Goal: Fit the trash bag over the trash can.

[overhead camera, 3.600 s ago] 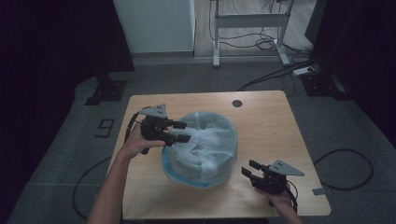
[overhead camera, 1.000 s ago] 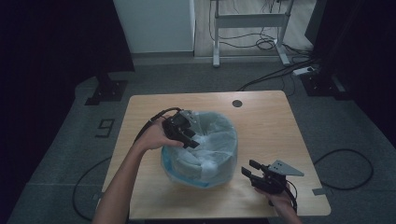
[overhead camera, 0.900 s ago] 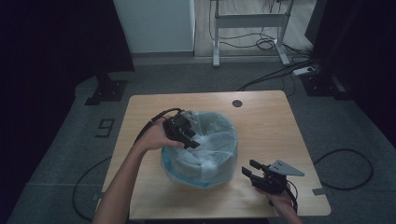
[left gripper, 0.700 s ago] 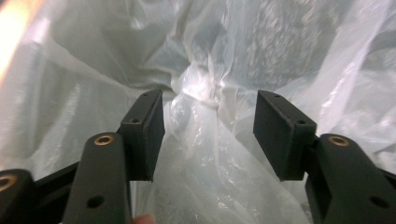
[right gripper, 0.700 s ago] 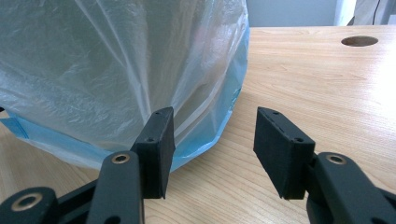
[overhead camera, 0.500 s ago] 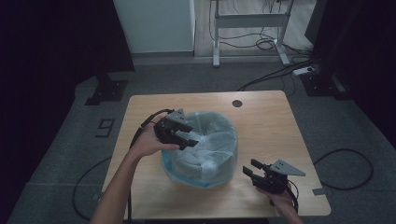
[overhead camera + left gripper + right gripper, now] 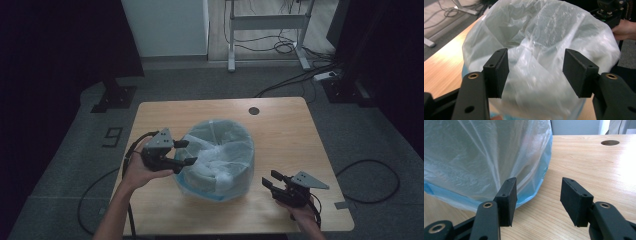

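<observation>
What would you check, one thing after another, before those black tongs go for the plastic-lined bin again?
1. Left tongs open, nothing pinched: ok; they have just been opening.
2. Right tongs open and empty: ok.
3. Bin upright on the table: ok.
4. Plastic liner spread over the bin's rim: not ok, it bunches inward.
5. Liner free of tears: cannot tell.

Item: plastic liner (image 7: 541,50), left gripper view — lower folds blurred; its base is cut off at the 6 o'clock edge.
Item: bin (image 7: 216,161), high view — wall veiled by the liner, contents indiscernible.
Item: bench (image 7: 599,170), right gripper view — surface at 9 o'clock hidden behind the liner.
Item: floor marking (image 7: 113,136) — partly legible.
</observation>
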A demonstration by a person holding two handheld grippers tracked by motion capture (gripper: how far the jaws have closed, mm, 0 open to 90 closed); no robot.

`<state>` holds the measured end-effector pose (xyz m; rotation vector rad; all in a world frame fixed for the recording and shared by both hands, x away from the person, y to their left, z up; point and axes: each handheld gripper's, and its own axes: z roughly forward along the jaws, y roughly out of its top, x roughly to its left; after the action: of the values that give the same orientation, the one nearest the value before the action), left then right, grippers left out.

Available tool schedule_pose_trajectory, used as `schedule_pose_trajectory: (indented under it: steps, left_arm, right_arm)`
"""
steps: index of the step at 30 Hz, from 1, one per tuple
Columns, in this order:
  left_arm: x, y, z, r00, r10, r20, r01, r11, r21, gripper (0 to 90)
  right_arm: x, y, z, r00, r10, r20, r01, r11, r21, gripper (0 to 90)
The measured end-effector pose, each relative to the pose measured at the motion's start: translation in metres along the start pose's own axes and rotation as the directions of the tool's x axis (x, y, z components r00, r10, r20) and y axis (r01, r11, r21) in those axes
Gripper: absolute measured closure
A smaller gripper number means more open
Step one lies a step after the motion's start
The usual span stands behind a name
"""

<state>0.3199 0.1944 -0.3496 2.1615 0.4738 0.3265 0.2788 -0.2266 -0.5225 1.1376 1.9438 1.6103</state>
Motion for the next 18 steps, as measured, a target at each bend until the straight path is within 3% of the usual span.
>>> schedule_pose_trajectory:
  steps: [7,16,18]
  left_arm:
    - [-0.01,-0.032,-0.017,0.9979,-0.046,-0.045,0.044,0.9981,-0.043,36.7]
    - [-0.023,-0.075,-0.03,0.9875,-0.12,-0.102,0.111,0.9899,-0.087,35.9]
    - [-0.026,-0.085,-0.03,0.9857,-0.137,-0.098,0.128,0.987,-0.098,35.9]
  right_arm:
    - [-0.005,-0.001,-0.003,0.9998,0.005,0.02,-0.005,1.0,-0.003,46.2]
    - [-0.007,-0.001,-0.006,0.9995,0.007,0.032,-0.007,1.0,-0.004,46.1]
    - [-0.007,-0.002,-0.006,0.9994,0.008,0.035,-0.008,1.0,-0.004,46.1]
